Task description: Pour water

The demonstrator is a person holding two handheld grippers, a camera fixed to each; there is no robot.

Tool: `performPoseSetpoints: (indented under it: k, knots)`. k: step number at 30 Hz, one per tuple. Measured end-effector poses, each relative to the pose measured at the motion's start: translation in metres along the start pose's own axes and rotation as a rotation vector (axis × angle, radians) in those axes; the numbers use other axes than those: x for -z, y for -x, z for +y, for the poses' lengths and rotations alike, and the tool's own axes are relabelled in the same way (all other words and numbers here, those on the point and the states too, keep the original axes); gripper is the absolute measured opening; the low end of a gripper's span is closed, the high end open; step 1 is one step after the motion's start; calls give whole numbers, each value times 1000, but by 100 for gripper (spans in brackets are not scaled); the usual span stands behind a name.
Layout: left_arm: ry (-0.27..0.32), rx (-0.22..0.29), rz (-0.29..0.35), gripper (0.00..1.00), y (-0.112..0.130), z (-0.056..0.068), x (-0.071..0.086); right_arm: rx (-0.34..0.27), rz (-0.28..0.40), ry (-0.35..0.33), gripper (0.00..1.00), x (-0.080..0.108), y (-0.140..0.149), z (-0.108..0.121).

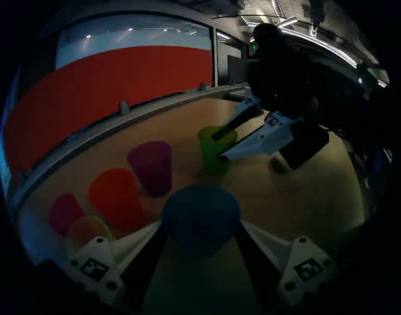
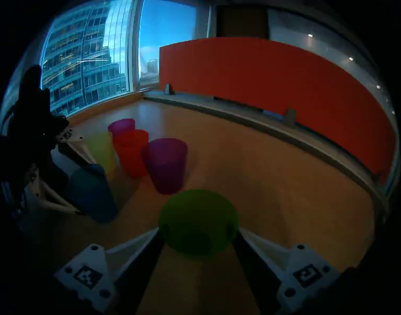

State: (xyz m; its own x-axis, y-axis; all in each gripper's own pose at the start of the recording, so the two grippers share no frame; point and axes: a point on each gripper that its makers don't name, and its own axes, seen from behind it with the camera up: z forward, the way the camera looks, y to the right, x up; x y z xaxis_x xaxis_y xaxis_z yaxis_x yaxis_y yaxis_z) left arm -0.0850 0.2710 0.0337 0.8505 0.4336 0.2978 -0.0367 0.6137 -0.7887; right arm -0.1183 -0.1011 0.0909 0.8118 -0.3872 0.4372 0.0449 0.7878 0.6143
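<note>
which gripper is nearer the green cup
Right. The right gripper has its fingers pressed on both sides of the green cup; the left gripper is apart from it, fingers closed on the blue cup.

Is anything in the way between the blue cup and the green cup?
No, nothing visible. Just bare table lies between the blue cup and the green cup; the purple cup stands off to one side.

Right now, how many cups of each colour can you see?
blue cup: 1
green cup: 1
purple cup: 1
red cup: 1
pink cup: 1
yellow cup: 1
Total: 6 cups
</note>
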Motion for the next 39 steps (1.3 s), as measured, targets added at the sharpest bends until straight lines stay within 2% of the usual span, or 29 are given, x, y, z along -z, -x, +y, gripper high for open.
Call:
performPoseSetpoints:
  k: [11, 20, 29, 39]
  knots:
    - [3, 1, 6, 85, -1, 1, 5, 12, 5, -4, 89, 6, -4, -3]
    - [-3, -2, 32, 84, -8, 2, 16, 34, 18, 3, 89, 18, -13, -9]
    - [-20, 3, 62, 85, -17, 7, 40, 53, 48, 15, 89, 39, -26, -18]
    - [-51, 7, 114, 84, -35, 12, 75, 74, 99, 25, 89, 68, -44, -36]
